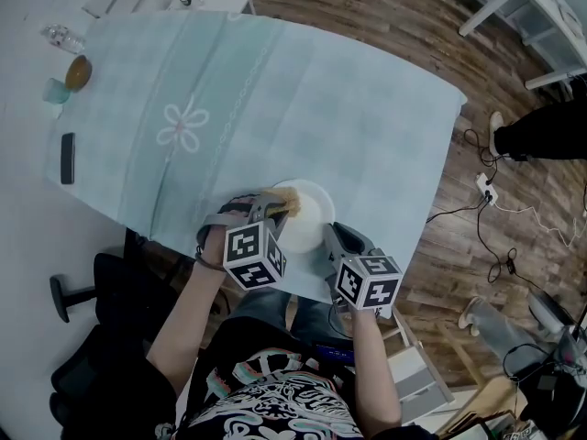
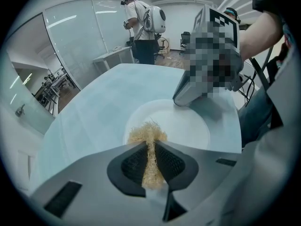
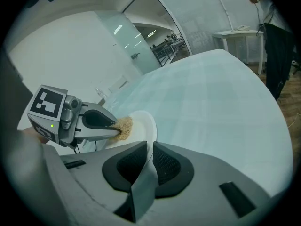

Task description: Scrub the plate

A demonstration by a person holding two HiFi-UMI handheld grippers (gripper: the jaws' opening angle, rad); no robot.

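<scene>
A white plate [image 1: 310, 211] lies near the front edge of the table. My left gripper [image 1: 278, 211] is shut on a tan fibrous scrubber [image 1: 286, 199], whose tuft rests on the plate's left side. In the left gripper view the scrubber [image 2: 147, 134] is pinched between the dark pads over the plate [image 2: 183, 126]. My right gripper [image 1: 328, 236] is shut on the plate's near right rim. The right gripper view shows the plate [image 3: 143, 124] tilted up on edge, its rim running between the right gripper [image 3: 149, 146] jaws. There the left gripper [image 3: 110, 126] presses the scrubber [image 3: 124, 126] on the plate's face.
A pale blue tablecloth [image 1: 275, 99] with a stitched flower covers the table. At far left lie a black phone [image 1: 67, 158], a cup [image 1: 55, 90], a small bowl [image 1: 79, 71] and a bottle [image 1: 62, 37]. Cables [image 1: 495, 246] trail on the wooden floor at right. A person [image 2: 143, 27] stands behind.
</scene>
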